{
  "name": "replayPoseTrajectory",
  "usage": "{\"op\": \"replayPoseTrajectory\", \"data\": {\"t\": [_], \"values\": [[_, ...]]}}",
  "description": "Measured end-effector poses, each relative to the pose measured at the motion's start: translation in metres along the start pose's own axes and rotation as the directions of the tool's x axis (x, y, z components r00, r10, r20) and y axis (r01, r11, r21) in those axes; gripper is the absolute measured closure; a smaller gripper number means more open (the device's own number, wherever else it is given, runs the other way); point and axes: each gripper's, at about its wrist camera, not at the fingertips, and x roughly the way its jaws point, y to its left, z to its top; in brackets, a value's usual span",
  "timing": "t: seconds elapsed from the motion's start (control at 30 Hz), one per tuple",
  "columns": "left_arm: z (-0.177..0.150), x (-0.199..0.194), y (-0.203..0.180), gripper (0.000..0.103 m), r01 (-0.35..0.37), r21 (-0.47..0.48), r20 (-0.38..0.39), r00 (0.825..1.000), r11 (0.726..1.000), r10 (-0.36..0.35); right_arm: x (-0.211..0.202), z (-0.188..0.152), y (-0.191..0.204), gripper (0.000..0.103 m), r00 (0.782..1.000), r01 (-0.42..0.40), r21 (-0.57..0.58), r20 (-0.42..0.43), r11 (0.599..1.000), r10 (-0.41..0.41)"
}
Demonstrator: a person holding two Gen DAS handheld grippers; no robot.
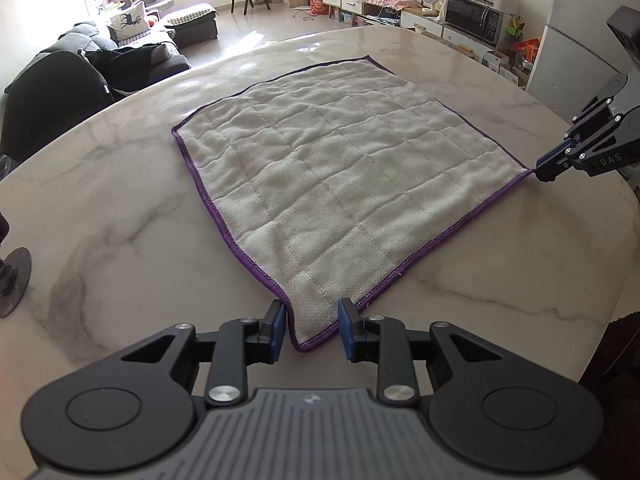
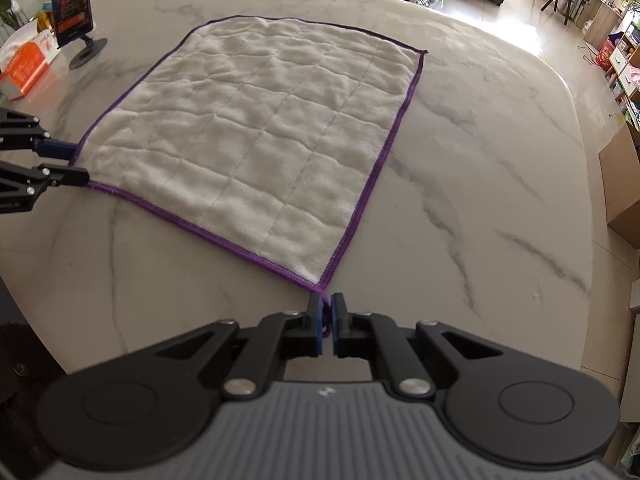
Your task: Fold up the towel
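Observation:
A pale grey towel (image 1: 332, 176) with purple stitched edging lies spread flat on the marble table (image 1: 120, 208). My left gripper (image 1: 312, 332) is open, its blue pads on either side of the towel's near corner without pinching it. In the right wrist view the towel (image 2: 256, 132) stretches away from my right gripper (image 2: 327, 328), which is shut on the purple tip of another corner. That right gripper (image 1: 544, 170) also shows at the right edge of the left wrist view, and the left gripper (image 2: 74, 162) at the left edge of the right wrist view.
A phone on a round-based stand (image 2: 72, 12) and an orange box (image 2: 28, 64) sit at one end of the table (image 2: 480, 160). A dark stand base (image 1: 14, 280) is by the left rim. Beyond the table's curved edge are a sofa (image 1: 80, 64) and shelves.

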Motion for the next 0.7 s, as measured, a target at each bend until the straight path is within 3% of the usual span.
{"op": "replayPoseTrajectory", "data": {"t": [0.07, 0.13, 0.17, 0.2, 0.27, 0.47, 0.7], "values": [[0.001, 0.001, 0.001, 0.067, -0.002, 0.007, -0.006, 1.0, 1.0, 0.002, 0.0, -0.001, -0.002, 0.096, 1.0, 0.003, 0.0, -0.001, 1.0, -0.003], [0.003, 0.003, 0.003, 0.05, -0.011, 0.016, -0.015, 1.0, 1.0, 0.011, -0.001, -0.002, -0.004, 0.09, 1.0, 0.007, 0.001, -0.003, 1.0, -0.007], [0.004, 0.005, 0.004, 0.038, -0.022, 0.024, -0.027, 0.999, 0.999, 0.023, -0.001, -0.001, -0.005, 0.085, 1.0, 0.004, 0.003, -0.005, 1.0, -0.004], [0.005, 0.007, 0.005, 0.032, -0.033, 0.028, -0.031, 0.999, 0.999, 0.034, -0.002, 0.0, -0.005, 0.075, 1.0, 0.003, 0.004, -0.005, 1.0, -0.003], [0.007, 0.011, 0.007, 0.027, -0.046, 0.027, -0.039, 0.998, 0.999, 0.047, -0.003, 0.004, -0.007, 0.066, 1.0, 0.006, 0.006, 0.005, 1.0, -0.007], [0.016, 0.019, 0.015, 0.024, -0.04, -0.002, -0.045, 0.998, 0.999, 0.04, -0.008, 0.021, -0.015, 0.05, 0.999, 0.011, 0.014, 0.041, 1.0, -0.012], [0.036, 0.027, 0.029, 0.024, -0.06, -0.05, -0.037, 0.998, 0.997, 0.058, -0.003, 0.04, -0.03, 0.05, 0.998, 0.014, 0.044, 0.063, 0.999, -0.017]]}}
